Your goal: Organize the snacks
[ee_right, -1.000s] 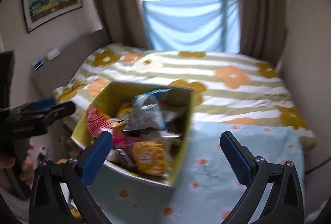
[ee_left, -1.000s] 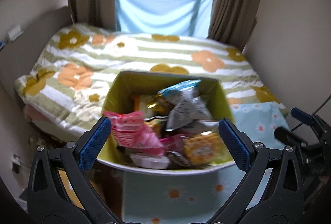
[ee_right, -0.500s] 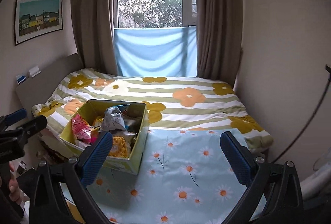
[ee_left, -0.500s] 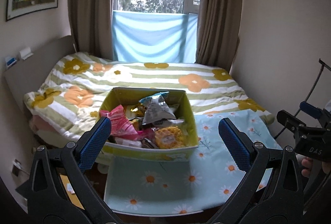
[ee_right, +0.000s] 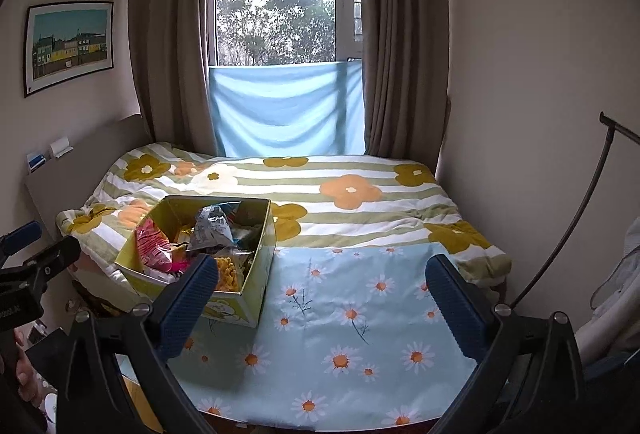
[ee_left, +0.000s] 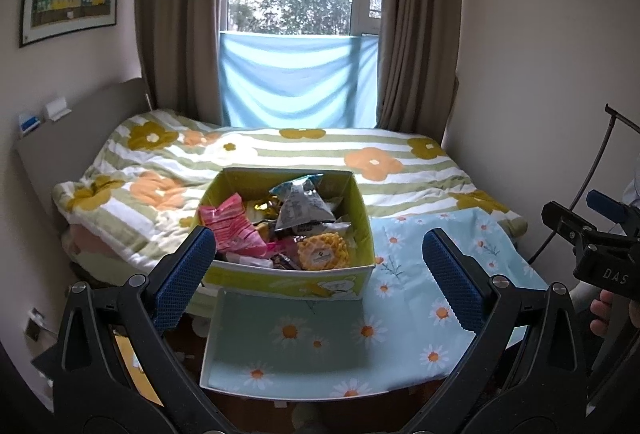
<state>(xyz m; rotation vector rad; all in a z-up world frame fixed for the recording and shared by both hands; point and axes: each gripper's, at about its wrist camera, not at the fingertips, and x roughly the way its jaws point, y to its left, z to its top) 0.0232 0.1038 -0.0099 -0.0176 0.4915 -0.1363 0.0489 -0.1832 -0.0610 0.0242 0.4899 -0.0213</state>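
Note:
A yellow-green cardboard box (ee_left: 288, 280) full of snack packets sits on the foot of the bed; it also shows in the right wrist view (ee_right: 256, 298). Inside lie a pink packet (ee_left: 232, 226), a grey packet (ee_left: 300, 207) and a round yellow snack (ee_left: 322, 254). My left gripper (ee_left: 318, 278) is open and empty, held back from the box. My right gripper (ee_right: 320, 302) is open and empty, over the daisy cloth to the right of the box. Each gripper shows at the edge of the other's view.
A light blue daisy cloth (ee_right: 348, 334) covers the bed's foot. A striped flower quilt (ee_left: 280, 157) covers the rest of the bed. The headboard (ee_left: 76, 137) is at left, the window with curtains at the back, a wall at right.
Both grippers have pulled back and up from the box, so it looks smaller and farther. Both stay open and empty.

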